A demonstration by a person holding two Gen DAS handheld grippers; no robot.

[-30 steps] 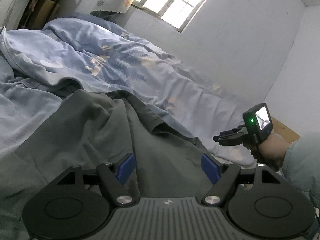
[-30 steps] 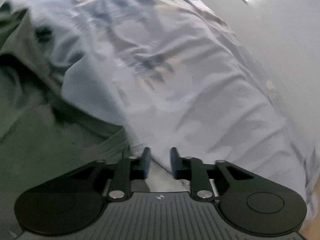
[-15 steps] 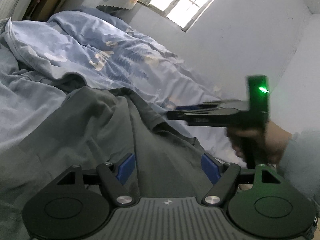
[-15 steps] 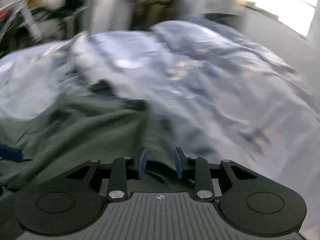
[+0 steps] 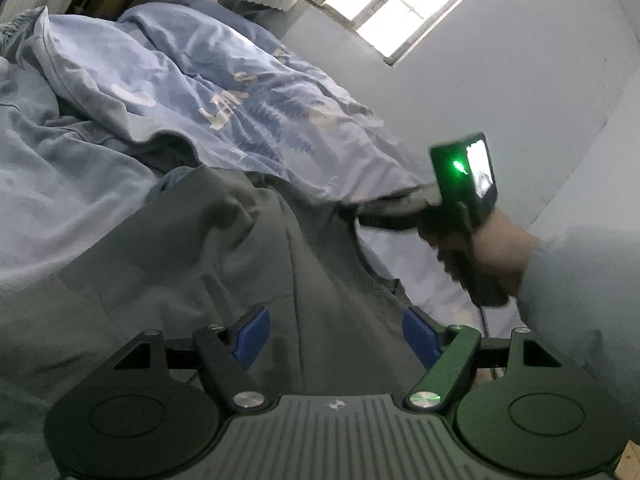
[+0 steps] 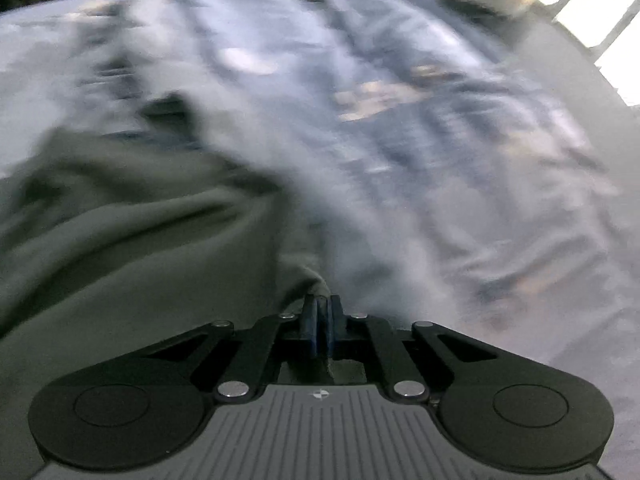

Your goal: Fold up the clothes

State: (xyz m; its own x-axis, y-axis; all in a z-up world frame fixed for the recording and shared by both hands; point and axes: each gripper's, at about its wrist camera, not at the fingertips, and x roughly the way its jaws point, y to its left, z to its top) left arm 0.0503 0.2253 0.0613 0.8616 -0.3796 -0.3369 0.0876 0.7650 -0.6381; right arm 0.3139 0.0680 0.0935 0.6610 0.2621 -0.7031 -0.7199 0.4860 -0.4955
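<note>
A rumpled pale blue duvet (image 5: 224, 92) covers the bed, and the dark grey-green garment (image 5: 208, 264) lies spread on top of it, presumably laid out for folding. The left gripper (image 5: 334, 334) hovers low over the cloth, jaws spread wide with nothing between them, likely waiting its turn. Further right, the right gripper (image 6: 321, 316) has its blue pads pressed together, pinching the garment's edge, probably to carry it across.

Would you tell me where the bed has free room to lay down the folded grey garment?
Flattest free patch: pale sheet between the grey garment and the wall. Also sheet left of it, below the bunched blue quilt. Crowded: where the right gripper pinches the garment.
</note>
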